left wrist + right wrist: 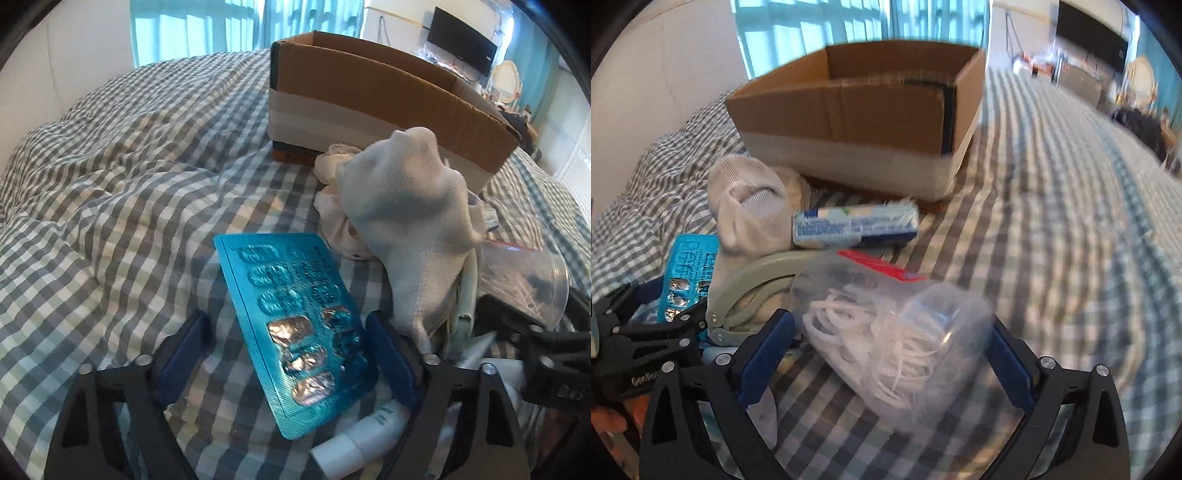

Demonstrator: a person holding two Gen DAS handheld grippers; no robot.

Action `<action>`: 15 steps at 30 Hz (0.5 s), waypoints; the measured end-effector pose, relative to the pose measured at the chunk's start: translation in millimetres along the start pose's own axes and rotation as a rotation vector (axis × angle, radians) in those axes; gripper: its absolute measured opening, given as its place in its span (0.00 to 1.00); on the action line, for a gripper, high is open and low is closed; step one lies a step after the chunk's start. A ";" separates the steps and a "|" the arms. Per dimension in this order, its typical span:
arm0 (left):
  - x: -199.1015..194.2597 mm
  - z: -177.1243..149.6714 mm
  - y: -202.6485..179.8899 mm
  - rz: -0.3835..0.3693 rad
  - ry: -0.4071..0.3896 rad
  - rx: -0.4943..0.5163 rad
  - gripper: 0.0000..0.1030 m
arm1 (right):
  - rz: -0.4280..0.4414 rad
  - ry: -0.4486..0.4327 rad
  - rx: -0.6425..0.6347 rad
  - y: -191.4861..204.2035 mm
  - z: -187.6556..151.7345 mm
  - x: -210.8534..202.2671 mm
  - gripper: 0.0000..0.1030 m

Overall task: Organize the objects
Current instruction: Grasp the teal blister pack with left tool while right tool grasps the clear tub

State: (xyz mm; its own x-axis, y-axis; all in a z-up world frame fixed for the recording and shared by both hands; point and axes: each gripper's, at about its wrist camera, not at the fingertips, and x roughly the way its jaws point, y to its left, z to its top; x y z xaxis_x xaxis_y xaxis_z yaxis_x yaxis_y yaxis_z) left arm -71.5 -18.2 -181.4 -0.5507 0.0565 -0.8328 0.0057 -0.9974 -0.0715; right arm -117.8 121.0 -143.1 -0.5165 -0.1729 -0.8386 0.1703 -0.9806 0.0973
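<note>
Left claw (291,354) spread wide around the blue blister pack (295,332); the pack sits tilted between the jaws, one edge against the right pad, so whether it is truly pinched I cannot tell. Looks like a pickup in progress. Right claw (892,354) also wide, straddling a clear zip bag (886,328) of white cords, not squeezing it; bag lies on the bed (1052,240). Cardboard box (849,114), open top, stands further back on the checked bedding, probably the bin everything goes into. Pile near the claws: white sock (750,206), tissue packet (855,225), grey-green clip (757,280), white tube (365,439) under the pack. Box looks empty from here, interior mostly hidden. Both items need lifting clear of the pile; the slippery bag could slide out.
</note>
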 end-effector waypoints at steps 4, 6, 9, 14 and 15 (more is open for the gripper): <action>-10.3 -4.0 -1.8 -0.010 -0.007 0.016 0.61 | -0.040 -0.023 -0.027 7.4 1.8 -0.1 0.97; -18.4 -5.9 0.0 -0.018 -0.014 0.026 0.45 | -0.045 -0.033 -0.026 8.8 -0.1 -2.5 0.96; -26.8 -5.6 9.6 -0.082 -0.018 0.006 0.28 | -0.049 -0.052 -0.019 7.9 -6.0 -13.2 0.89; -41.6 -4.4 10.4 -0.097 -0.044 0.035 0.08 | -0.076 -0.090 -0.048 14.7 -10.9 -29.9 0.73; -42.9 -4.0 10.6 -0.097 -0.049 0.044 0.07 | -0.081 -0.103 -0.054 16.5 -10.6 -34.7 0.71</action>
State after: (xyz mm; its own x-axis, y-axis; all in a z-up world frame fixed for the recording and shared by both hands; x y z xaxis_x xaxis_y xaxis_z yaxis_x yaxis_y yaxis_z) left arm -44.4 -31.0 -148.6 -0.5868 0.1518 -0.7954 -0.0860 -0.9884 -0.1252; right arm -88.2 111.8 -118.0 -0.6130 -0.1045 -0.7831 0.1677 -0.9858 0.0003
